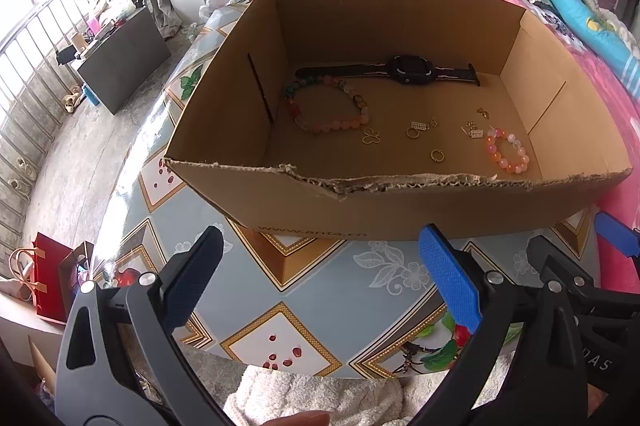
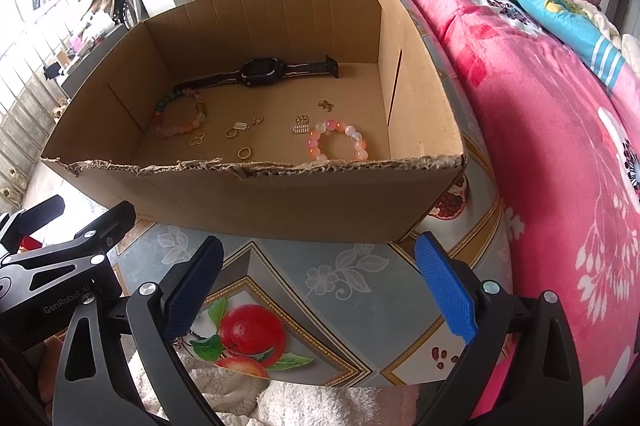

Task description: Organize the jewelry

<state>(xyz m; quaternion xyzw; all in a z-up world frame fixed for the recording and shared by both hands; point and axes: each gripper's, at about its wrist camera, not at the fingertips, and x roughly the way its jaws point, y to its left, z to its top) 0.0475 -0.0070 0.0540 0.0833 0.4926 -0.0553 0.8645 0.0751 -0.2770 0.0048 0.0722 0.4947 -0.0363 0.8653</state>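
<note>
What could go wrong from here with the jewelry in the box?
1. The gold rings and charms are tiny and lie flat on the box floor; wide pads may slip off them.
2. The charms lie right beside the pink bracelet, so grabbing one may drag the other.
3. Both grippers, left and right, must clear the box's torn front wall.
</note>
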